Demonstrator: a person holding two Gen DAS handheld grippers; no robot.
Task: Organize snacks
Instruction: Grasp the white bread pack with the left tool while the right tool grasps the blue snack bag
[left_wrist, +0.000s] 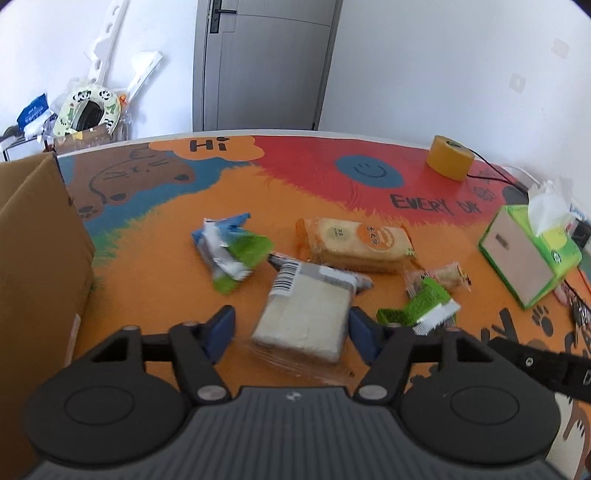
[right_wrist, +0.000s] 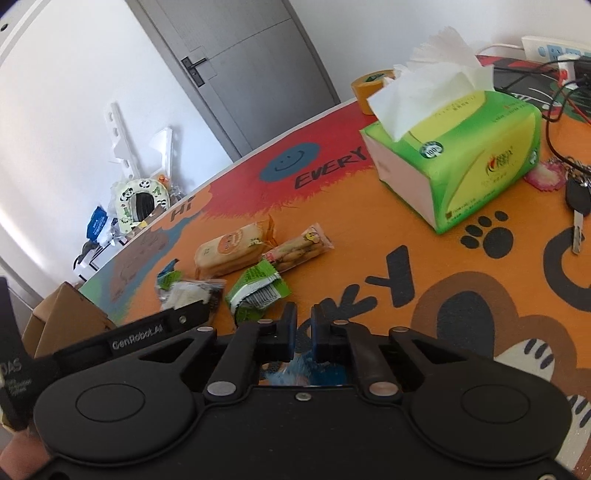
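Note:
Several snack packs lie on the colourful table mat (left_wrist: 155, 266). A clear-wrapped white sandwich (left_wrist: 306, 317) sits between the fingers of my open left gripper (left_wrist: 291, 328); its right pad touches the pack, its left pad stands apart. Beyond it lie a blue-green pack (left_wrist: 231, 251), an orange biscuit pack (left_wrist: 354, 240), a green pack (left_wrist: 424, 304) and a small cookie pack (left_wrist: 448, 277). My right gripper (right_wrist: 303, 321) is shut and empty, low over the mat, just right of the green pack (right_wrist: 258, 291). The biscuit pack (right_wrist: 231, 253) and cookie pack (right_wrist: 299, 249) lie farther off.
A cardboard box (left_wrist: 33, 280) stands at the table's left edge. A green tissue box (right_wrist: 454, 147) sits at the right, with a yellow tape roll (left_wrist: 448, 157) behind it. Keys (right_wrist: 576, 206) and cables (right_wrist: 554, 99) lie at the far right.

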